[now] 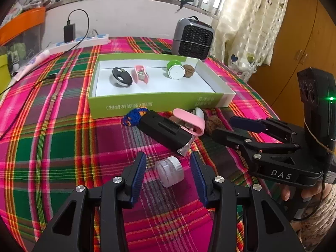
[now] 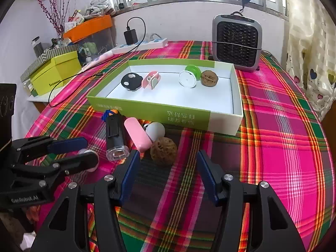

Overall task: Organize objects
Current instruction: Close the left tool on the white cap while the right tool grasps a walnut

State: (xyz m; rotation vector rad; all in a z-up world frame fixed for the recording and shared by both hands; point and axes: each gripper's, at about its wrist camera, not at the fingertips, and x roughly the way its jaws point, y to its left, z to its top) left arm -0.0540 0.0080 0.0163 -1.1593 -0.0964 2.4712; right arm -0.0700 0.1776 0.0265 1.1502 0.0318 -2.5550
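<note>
Left gripper (image 1: 168,166) open, pads flanking a small clear jar (image 1: 169,174) on the plaid cloth (image 1: 63,142), not touching. Right gripper (image 2: 168,168) wide, empty, walnut (image 2: 163,151) just ahead.

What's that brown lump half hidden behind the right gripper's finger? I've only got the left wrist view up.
Observer: It's a walnut lying on the plaid cloth, fully visible from the right wrist view. It sits right at the fingertips of the right gripper, which is open, and no pad is pressing on it.
Operator: And the white sliver behind the pink case?
Observer: That's a white ball. It rests just past the pink case, close in front of the green box.
</note>
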